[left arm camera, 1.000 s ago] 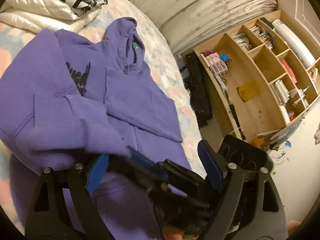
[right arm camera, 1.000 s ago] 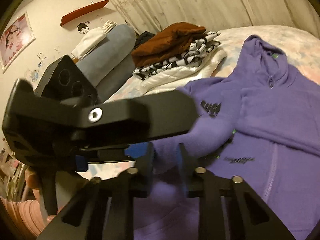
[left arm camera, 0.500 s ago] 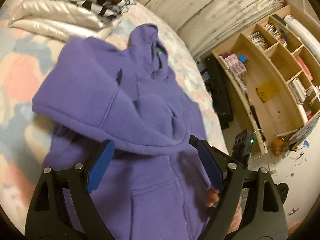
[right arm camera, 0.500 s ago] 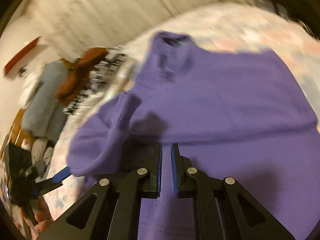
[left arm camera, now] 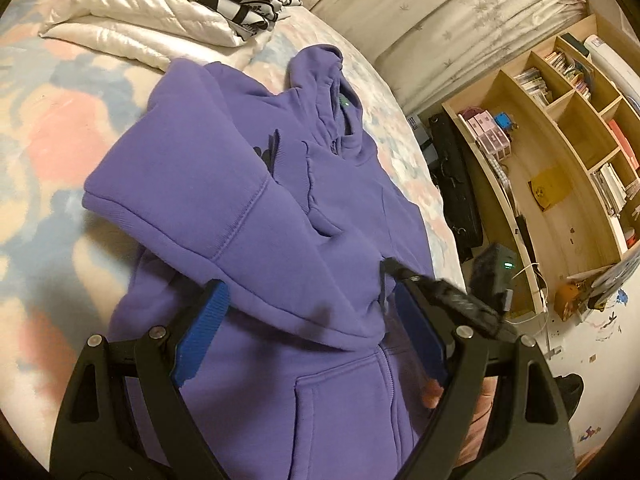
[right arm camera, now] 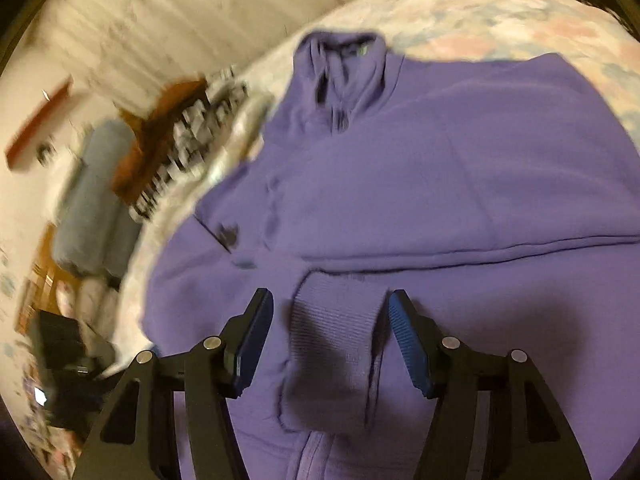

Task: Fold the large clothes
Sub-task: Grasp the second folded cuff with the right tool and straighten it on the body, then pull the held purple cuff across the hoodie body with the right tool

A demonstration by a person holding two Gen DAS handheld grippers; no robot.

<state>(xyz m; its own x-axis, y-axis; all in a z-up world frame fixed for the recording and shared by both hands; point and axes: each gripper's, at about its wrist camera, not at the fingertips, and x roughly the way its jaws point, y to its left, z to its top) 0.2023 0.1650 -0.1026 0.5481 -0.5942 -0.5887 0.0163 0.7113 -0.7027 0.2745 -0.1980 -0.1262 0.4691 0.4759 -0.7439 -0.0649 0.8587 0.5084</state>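
A purple zip hoodie lies front up on the bed, hood toward the wall, with both sleeves folded across its chest. My left gripper is open and empty, just above the folded sleeve's lower edge. My right gripper is open, its blue pads on either side of the ribbed sleeve cuff that lies on the hoodie. The right gripper also shows in the left wrist view, at the hoodie's right side.
A stack of folded clothes sits at the head of the bed, with a grey bolster beside it. A wooden shelf unit and a black case stand on the floor right of the bed.
My right gripper has opened and let go of the sleeve cuff, which now lies on the hoodie's front. The left gripper has shifted slightly and stays open.
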